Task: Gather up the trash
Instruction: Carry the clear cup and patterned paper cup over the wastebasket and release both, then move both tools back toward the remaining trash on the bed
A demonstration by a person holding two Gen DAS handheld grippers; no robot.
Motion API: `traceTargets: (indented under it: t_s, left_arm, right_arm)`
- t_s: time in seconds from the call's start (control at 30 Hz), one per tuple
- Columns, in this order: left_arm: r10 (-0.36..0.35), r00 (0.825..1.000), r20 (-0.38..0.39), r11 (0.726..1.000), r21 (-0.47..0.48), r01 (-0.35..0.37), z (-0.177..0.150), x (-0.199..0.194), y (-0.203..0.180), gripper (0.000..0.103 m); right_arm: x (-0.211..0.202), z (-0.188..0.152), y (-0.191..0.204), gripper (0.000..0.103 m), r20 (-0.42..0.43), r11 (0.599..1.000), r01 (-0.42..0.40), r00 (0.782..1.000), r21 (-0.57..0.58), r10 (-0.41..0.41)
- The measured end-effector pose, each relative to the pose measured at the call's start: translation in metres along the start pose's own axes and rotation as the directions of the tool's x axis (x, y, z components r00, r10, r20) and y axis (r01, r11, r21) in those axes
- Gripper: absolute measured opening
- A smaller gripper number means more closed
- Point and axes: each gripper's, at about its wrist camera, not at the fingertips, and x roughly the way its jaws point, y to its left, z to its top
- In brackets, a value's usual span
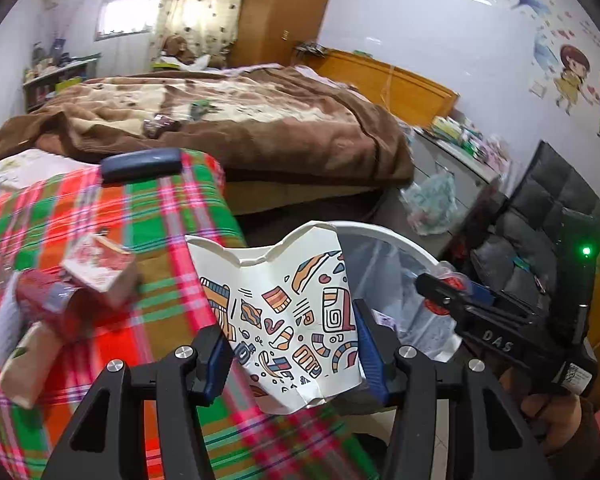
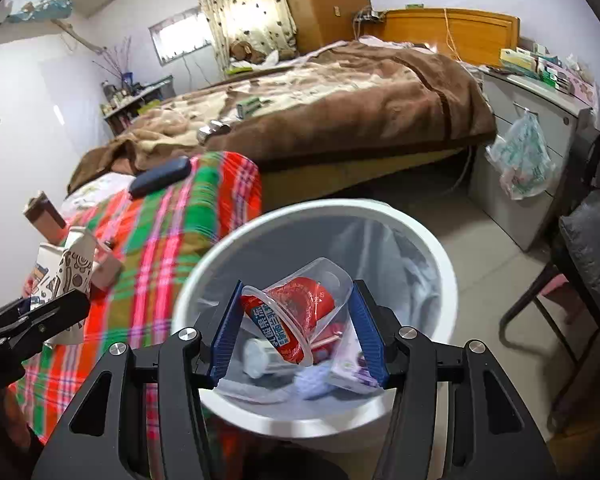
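Paper cup (image 1: 284,320) pinched by left gripper (image 1: 296,344), plastic cup (image 2: 296,312) by right gripper (image 2: 296,336) over the bin (image 2: 432,248) (partly filled); cartons (image 1: 100,268) remain on the plaid bedcover (image 1: 168,216).

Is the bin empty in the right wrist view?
No, the white bin already holds a small bottle and wrappers below the clear cup.

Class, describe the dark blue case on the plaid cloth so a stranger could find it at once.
Start at the big bed with the brown blanket. In front of it lies the red-and-green plaid cloth; at its far edge rests the dark blue case. It alone is plain, dark and oblong, unlike the printed cartons nearer the camera.
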Motion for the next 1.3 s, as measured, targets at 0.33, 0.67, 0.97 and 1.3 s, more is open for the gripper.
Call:
traceTargets:
  t_s: [0.33,0.67,0.97,1.3]
  left_arm:
    - [-0.045,0.997,-0.059,0.998,0.039,0.047,0.007,0.04,-0.033,0.056]
    - [-0.044,0.995,-0.086,0.998,0.042,0.047,0.006,0.054,-0.039,0.071]
    - [-0.023,0.998,-0.057,0.999,0.024,0.024,0.006,0.038,-0.029,0.071]
    - [0.022,1.0,-0.014,1.0,-0.005,-0.022,-0.012,0.004,-0.001,0.071]
  right_arm:
    - [0.014,-0.002,-0.023,0.055,-0.069,0.998,0.054,0.996,-0.03,-0.056]
    - [0.014,-0.003,-0.031,0.065,-0.072,0.996,0.085,0.994,-0.033,-0.088]
    - [0.009,-0.004,-0.032,0.065,-0.053,0.997,0.074,0.996,0.008,-0.073]
    - [-0.008,-0.008,-0.013,0.065,0.012,1.0,0.022,1.0,0.02,-0.022]
